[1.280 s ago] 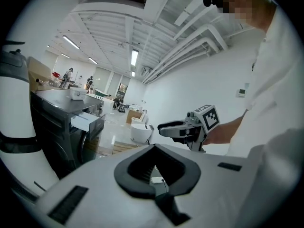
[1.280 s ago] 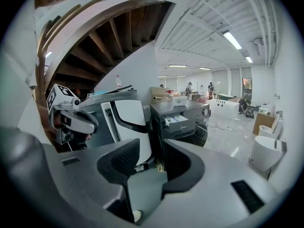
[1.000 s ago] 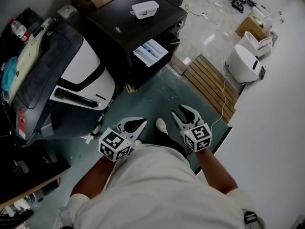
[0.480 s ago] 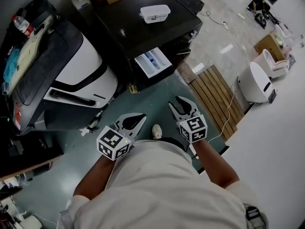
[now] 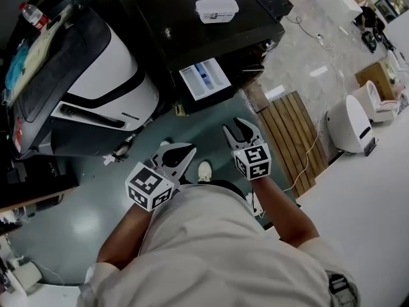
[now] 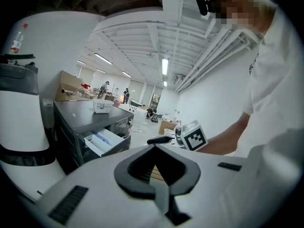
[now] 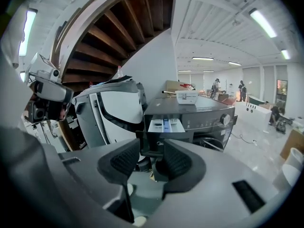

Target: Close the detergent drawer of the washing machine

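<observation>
The washing machine (image 5: pixel 211 37), dark with a flat top, stands at the far side of the green floor (image 5: pixel 96 210). Its detergent drawer (image 5: pixel 206 79) is pulled fully out toward the near side. The drawer is a white tray split into compartments, and 1 of them holds a blue insert (image 5: pixel 203 71). The other compartments look bare white. On top of the machine sits 1 white lidded container (image 5: pixel 217 9); I cannot tell what is in it.

Both grippers are held low, near the person's body and well apart from the drawer. The left gripper (image 5: pixel 187 151) has its jaws together, their tips meeting around a diamond-shaped gap with nothing in it. The right gripper (image 5: pixel 241 132) has its jaws apart and empty. In the right gripper view the drawer (image 7: pixel 166 125) shows beyond and above the gap.

To the left of the washing machine stands a white-and-black machine (image 5: pixel 108 82). To the right, a slatted wooden platform (image 5: pixel 287 130) lies on the floor, with a rounded white appliance (image 5: pixel 348 123) further right. A pale shoe (image 5: pixel 204 169) shows between the 2 grippers.
</observation>
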The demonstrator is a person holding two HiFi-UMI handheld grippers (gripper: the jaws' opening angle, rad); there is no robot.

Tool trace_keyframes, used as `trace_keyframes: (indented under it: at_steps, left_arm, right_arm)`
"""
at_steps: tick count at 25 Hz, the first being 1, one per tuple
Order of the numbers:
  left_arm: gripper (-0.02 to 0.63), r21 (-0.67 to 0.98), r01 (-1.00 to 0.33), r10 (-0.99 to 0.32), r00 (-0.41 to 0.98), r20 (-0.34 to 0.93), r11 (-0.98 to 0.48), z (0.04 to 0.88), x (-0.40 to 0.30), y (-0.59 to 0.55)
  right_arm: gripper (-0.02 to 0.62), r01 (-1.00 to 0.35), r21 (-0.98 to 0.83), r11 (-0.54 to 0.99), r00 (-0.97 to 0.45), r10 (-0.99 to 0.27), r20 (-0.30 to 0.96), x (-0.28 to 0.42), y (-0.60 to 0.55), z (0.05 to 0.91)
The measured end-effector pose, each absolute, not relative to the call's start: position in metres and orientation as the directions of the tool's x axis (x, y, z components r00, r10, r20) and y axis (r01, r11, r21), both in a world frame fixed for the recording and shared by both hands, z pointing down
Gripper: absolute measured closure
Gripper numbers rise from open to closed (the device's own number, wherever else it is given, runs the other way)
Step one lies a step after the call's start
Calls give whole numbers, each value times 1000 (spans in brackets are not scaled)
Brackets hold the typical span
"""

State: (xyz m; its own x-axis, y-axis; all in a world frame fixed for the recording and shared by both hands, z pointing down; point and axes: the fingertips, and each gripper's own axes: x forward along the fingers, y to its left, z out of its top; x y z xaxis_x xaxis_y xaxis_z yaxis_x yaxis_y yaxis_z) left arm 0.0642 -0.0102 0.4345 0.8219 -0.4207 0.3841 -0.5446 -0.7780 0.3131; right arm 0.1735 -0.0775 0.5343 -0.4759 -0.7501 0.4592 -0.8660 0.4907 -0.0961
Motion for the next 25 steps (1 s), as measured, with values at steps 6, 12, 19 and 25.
trace_keyframes:
  at_steps: [6, 12, 19, 25]
  left_arm:
    - [611, 306, -551, -415, 813, 408, -777, 442, 66, -24]
    - [611, 318, -557, -418, 811, 410, -768, 445, 57, -35]
    - [611, 312, -550, -407, 812, 418, -775, 443, 50, -44]
    - [611, 314, -575, -430, 797, 425, -755, 444, 35, -53]
  right_arm:
    - [442, -874, -85, 478, -461, -764, 451, 177, -105, 548]
    - [442, -873, -62, 484, -454, -760, 464, 166, -122, 564]
    - [442, -877, -60, 477, -445, -757, 478, 161, -142, 575]
    - [440, -873, -43, 486, -441, -749, 494, 156, -160, 585]
